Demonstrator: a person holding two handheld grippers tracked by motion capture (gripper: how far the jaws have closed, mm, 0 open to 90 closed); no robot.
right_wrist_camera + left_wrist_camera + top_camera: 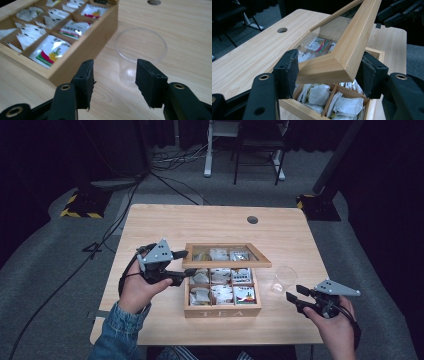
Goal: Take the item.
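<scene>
Two grippers are at work, one in each of your hands. Your left gripper (183, 265) has its jaws pinching the near left corner of the tea box lid (342, 60); in the left gripper view that mitred wooden corner sits squarely between the two black pads, both pressing on it. You hold the lid raised and tilted above the tea box (222, 310), which stands in the middle of the counter (160, 220) with its compartments of tea bags (319, 93) showing beneath.

Your right gripper (295, 296) has its jaws spread, with nothing between them. It sits off the right side of the box, near the counter's front right part. In the right gripper view the clear plastic cup (140, 51) stands upright just beyond the jaw tips, lined up with the gap between them yet apart from both pads. That cup stands on the counter just beside the box's right wall, not touching it.
</scene>
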